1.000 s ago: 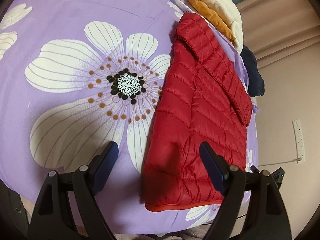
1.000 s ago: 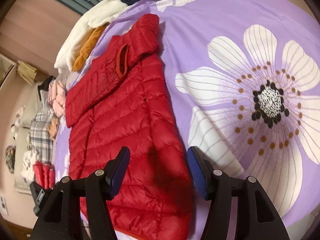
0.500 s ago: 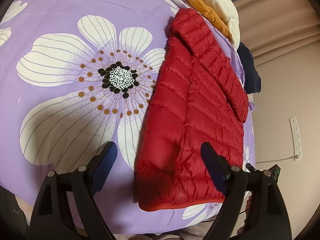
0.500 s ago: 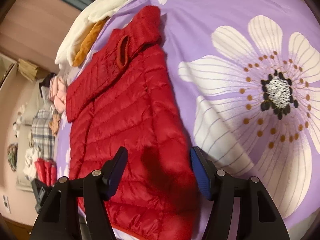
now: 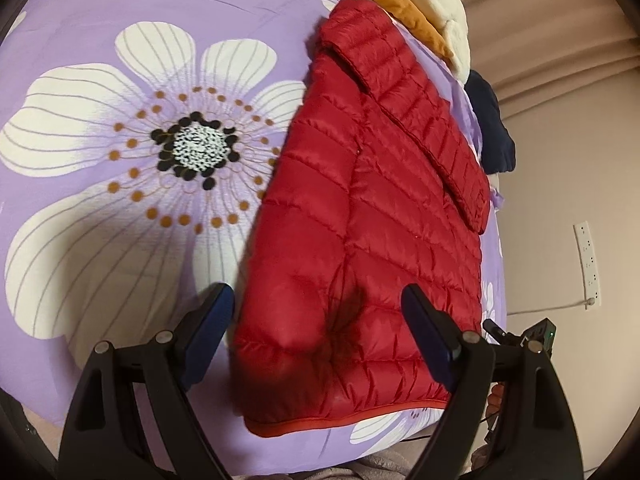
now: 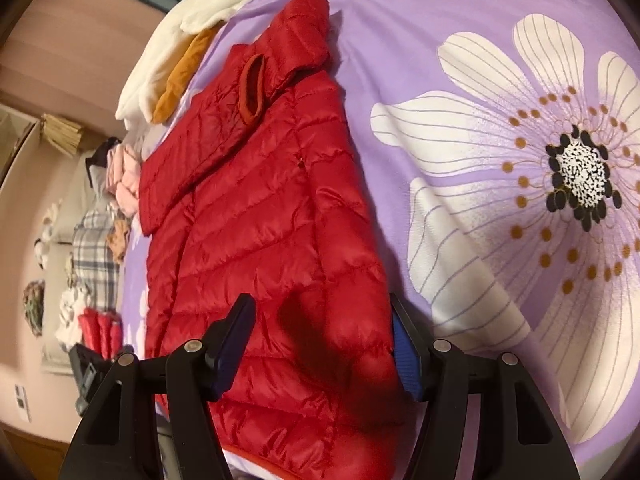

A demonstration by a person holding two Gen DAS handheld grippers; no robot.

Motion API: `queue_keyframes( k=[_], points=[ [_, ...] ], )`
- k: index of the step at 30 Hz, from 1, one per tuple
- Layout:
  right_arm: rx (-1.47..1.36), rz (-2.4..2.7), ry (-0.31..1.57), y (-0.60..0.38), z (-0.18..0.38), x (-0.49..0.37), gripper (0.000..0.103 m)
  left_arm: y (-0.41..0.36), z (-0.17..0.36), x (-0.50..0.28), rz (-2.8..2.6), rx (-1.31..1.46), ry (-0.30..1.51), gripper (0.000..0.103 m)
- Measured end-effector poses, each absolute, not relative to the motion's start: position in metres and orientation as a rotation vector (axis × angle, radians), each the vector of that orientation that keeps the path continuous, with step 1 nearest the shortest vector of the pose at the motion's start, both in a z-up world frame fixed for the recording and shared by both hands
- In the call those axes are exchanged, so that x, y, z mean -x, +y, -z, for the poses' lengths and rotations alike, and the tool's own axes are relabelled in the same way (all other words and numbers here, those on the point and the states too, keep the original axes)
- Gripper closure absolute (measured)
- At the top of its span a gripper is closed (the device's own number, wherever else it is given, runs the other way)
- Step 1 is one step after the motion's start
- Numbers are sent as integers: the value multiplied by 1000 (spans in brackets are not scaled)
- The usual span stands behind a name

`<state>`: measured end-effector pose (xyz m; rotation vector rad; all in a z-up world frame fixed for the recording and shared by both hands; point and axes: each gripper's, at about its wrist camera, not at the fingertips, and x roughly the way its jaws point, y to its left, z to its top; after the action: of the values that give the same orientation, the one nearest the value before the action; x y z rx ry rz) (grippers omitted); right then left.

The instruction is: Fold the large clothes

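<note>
A red quilted puffer jacket (image 5: 380, 216) lies folded lengthwise on a purple bedsheet (image 5: 120, 20) printed with large white flowers; a sleeve lies along its right side. It also shows in the right wrist view (image 6: 260, 216). My left gripper (image 5: 320, 332) is open, its jaws straddling the jacket's near hem corner just above it. My right gripper (image 6: 324, 344) is open, its jaws straddling the jacket's near right edge. Neither holds anything.
A cream and orange garment (image 5: 424, 4) and a dark navy garment (image 5: 492, 128) lie beyond the jacket at the bed's edge. A wall power strip (image 5: 588, 264) is at right. In the right wrist view, piled clothes (image 6: 100, 240) lie at left.
Both grippers have moved closer to the jacket's near end, which now fills more of each view. Both stay open.
</note>
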<state>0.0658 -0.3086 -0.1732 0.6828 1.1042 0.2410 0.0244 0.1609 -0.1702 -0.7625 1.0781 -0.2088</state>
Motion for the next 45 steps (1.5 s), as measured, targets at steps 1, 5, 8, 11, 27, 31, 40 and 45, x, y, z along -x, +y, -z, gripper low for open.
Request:
queue_keyframes(
  k=[1, 5, 8, 11, 27, 31, 40, 45],
  points=[
    [-689, -242, 1105, -309, 174, -66, 39, 160, 171, -25, 212, 764, 1078, 17],
    [-707, -255, 1103, -311, 174, -68, 39, 158, 172, -27, 229, 778, 1080, 17],
    [-722, -268, 1102, -309, 175, -70, 39, 154, 172, -30, 238, 774, 1084, 17],
    [-721, -280, 1103, -307, 176, -71, 39, 150, 172, -32, 249, 778, 1078, 10],
    [-764, -305, 1111, -310, 178, -74, 39, 145, 174, -36, 270, 777, 1080, 9],
    [-789, -326, 1125, -314, 181, -73, 39, 146, 174, -31, 287, 778, 1087, 9],
    [-819, -401, 1189, -311, 185, -63, 39, 140, 177, -16, 368, 790, 1119, 9],
    [-832, -435, 1214, -305, 188, -59, 38, 137, 178, -15, 376, 798, 1115, 9]
  ],
)
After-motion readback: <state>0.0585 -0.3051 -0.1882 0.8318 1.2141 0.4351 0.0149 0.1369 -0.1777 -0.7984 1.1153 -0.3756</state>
